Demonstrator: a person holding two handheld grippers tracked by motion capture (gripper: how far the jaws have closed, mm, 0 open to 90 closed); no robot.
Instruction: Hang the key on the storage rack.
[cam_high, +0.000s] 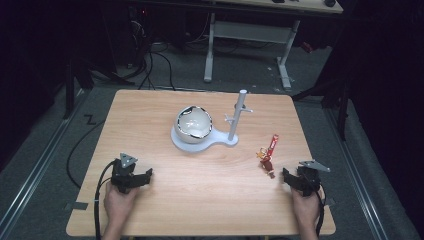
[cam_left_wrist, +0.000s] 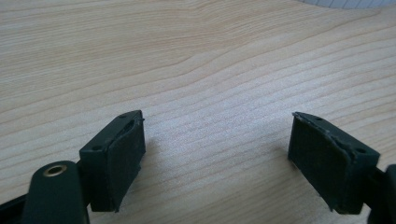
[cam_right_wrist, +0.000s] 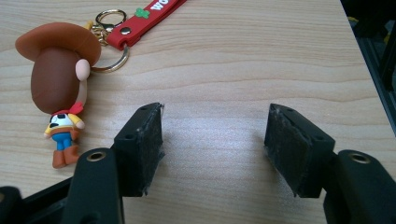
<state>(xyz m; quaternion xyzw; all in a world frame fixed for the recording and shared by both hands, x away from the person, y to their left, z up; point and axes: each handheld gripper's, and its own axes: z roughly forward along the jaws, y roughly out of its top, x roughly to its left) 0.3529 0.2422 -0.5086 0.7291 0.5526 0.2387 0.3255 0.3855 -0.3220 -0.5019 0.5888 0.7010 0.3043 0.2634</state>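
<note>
- I see a light wooden table (cam_high: 150, 115) on grey carpet (cam_high: 240, 67).
- Beyond it stands a desk with white legs (cam_high: 210, 47) and a pale wooden top.
- Black cables (cam_high: 160, 60) trail over the carpet at upper left.
- Metal rails (cam_high: 35, 165) flank the table.
- The room's edges stay dark.
</note>
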